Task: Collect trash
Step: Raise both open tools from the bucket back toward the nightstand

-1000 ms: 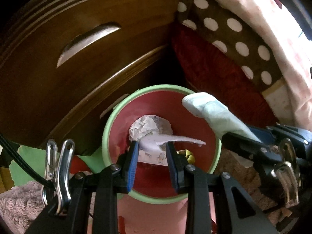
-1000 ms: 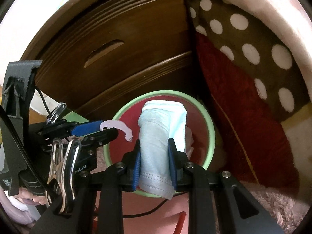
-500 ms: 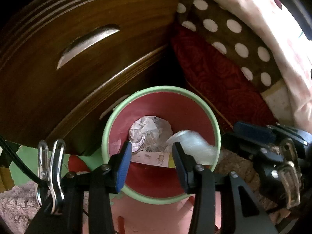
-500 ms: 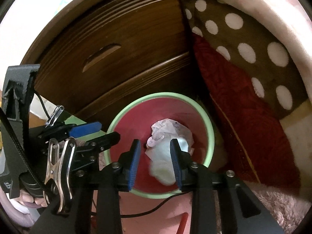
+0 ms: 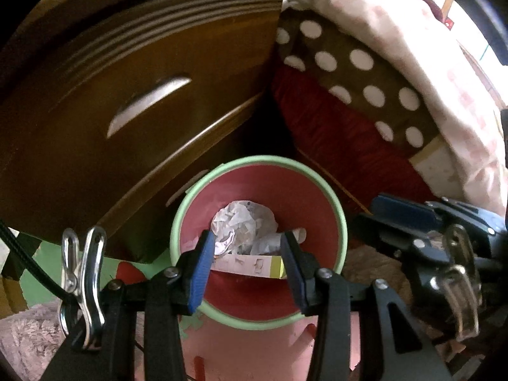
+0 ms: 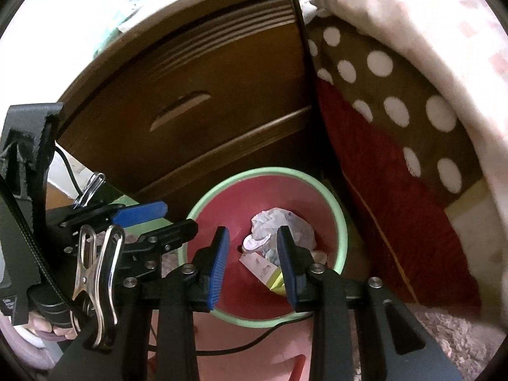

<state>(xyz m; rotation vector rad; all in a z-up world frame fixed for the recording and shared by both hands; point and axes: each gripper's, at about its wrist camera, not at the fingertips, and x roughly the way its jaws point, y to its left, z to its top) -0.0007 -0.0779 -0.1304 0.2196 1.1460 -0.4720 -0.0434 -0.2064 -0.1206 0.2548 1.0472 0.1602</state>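
Drop step looks done: left gripper (image 5: 246, 265) and right gripper (image 6: 252, 262) both hang parted and empty over the red, green-rimmed plastic bin (image 6: 341, 222); crumpled white paper trash (image 6: 279, 227) lies inside, 12 o'clock of right's tips. Next: lift away, find more trash.

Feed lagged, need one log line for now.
left gripper: open, empty | right gripper: open, empty | bin: holds paper, box
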